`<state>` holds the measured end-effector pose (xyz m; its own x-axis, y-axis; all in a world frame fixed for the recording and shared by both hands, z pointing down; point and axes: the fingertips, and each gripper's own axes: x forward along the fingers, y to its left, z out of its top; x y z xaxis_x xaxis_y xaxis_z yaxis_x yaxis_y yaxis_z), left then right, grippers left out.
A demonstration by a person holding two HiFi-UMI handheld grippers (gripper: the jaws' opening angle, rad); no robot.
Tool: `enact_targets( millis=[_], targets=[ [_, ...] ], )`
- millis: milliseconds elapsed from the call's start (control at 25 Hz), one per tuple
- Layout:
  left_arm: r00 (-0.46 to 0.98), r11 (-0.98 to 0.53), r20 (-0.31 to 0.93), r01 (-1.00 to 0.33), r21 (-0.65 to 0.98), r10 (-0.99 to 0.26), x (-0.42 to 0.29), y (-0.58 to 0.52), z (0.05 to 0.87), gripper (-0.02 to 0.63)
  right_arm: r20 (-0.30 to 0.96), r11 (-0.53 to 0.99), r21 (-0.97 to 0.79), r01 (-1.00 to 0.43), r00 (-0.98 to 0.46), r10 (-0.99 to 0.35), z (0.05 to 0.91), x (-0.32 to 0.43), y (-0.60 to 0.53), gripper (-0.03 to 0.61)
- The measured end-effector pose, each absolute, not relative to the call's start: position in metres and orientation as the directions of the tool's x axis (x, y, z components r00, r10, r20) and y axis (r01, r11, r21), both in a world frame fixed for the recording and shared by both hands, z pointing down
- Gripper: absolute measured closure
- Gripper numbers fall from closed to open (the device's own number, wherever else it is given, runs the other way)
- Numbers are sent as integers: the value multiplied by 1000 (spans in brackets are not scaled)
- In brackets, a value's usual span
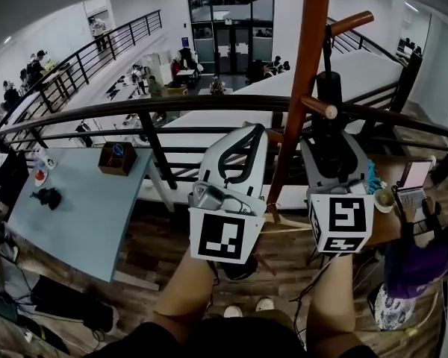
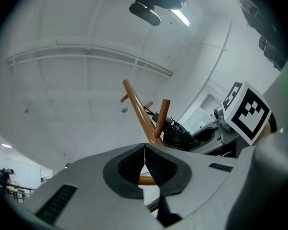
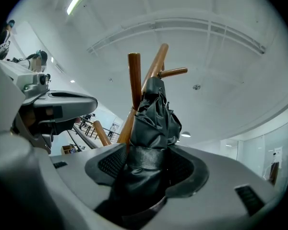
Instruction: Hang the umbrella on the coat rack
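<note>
From the head view, the brown coat rack (image 1: 307, 66) rises as a slanting pole in front of a black railing (image 1: 134, 109). The folded black umbrella (image 1: 330, 118) stands just right of the pole. Its long axis is close to upright and roughly parallel to the pole, and its upper end points up toward a peg (image 1: 351, 23). A thin black strap runs from that end up to the peg, but the view does not show whether it is looped over it. The right tool (image 1: 331, 149) pinches the umbrella's lower part. The left tool (image 1: 243, 151) hangs just left of the pole. To the left lies a pale blue desk (image 1: 82, 207) carrying a small brown box (image 1: 117, 157).

In the left gripper view, the left tool (image 2: 144, 163) has its pads pressed together with nothing between them. Beyond them the coat rack (image 2: 140, 116) leans up and to the left. The umbrella (image 2: 177, 134) is a dark bundle at the rack's right side, next to the right tool's marker cube (image 2: 247, 111).

In the right gripper view, the right tool (image 3: 146, 163) is clamped on the umbrella (image 3: 152, 121). The umbrella's length runs straight away from the camera and upward. Its far end lies against the coat rack (image 3: 153, 66) among the pegs. The left tool (image 3: 57, 104) shows at the left.
</note>
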<state>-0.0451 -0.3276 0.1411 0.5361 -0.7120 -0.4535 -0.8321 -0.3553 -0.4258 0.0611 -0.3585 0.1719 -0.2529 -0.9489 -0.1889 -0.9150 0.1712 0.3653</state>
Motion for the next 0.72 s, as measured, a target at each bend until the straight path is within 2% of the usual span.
enact_targets(
  millis=[720],
  targets=[
    [546,-364,-430,-823,-437,-719,-60,-316,149,603,-190,147,374,-916,-230,-954,178,50,-358,296]
  ],
)
